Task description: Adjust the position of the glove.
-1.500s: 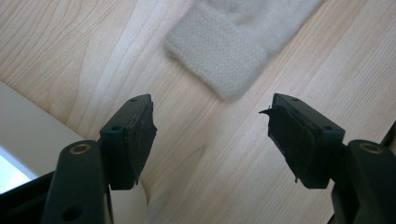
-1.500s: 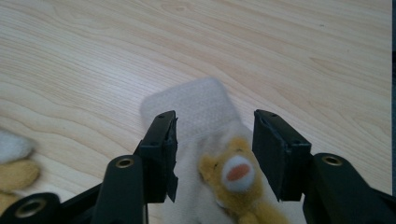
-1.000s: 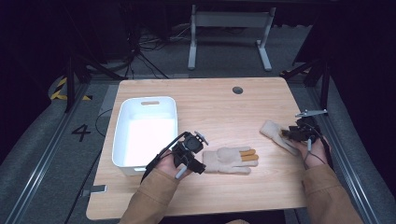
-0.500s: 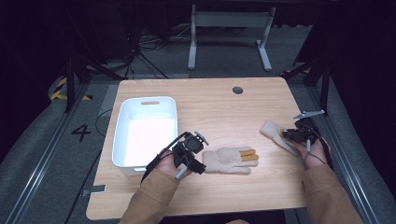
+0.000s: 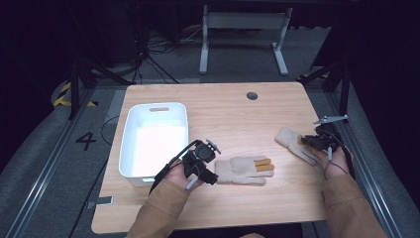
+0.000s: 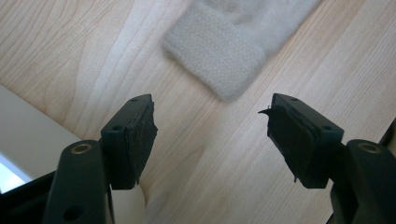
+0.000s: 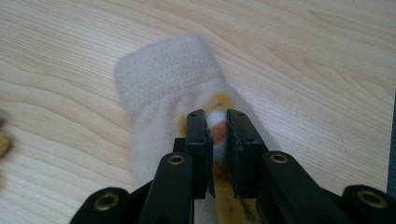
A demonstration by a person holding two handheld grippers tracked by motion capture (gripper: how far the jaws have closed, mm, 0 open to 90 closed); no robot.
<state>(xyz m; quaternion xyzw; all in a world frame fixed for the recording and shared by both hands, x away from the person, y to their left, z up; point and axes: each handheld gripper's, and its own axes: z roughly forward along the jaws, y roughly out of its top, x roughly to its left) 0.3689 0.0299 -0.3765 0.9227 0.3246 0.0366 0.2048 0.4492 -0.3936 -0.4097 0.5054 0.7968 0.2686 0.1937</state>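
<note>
Two beige knitted gloves with orange fingertips lie on the wooden table (image 5: 228, 119). One glove (image 5: 245, 170) lies flat near the front middle; its cuff (image 6: 219, 56) sits just ahead of my left gripper (image 5: 210, 171), whose jaws stand wide open and apart from it (image 6: 210, 140). The other glove (image 5: 296, 144) lies at the right side. My right gripper (image 5: 308, 142) is shut on that glove's fingers (image 7: 217, 130), pinching a white and orange bit between the jaws, with the cuff (image 7: 163, 70) pointing away.
A white rectangular bin (image 5: 130, 148) stands at the left of the table, close beside my left hand; its corner (image 6: 28, 140) is just left of the left gripper. A round cable hole (image 5: 252, 95) is at the far edge. The table's right edge is close to the right gripper.
</note>
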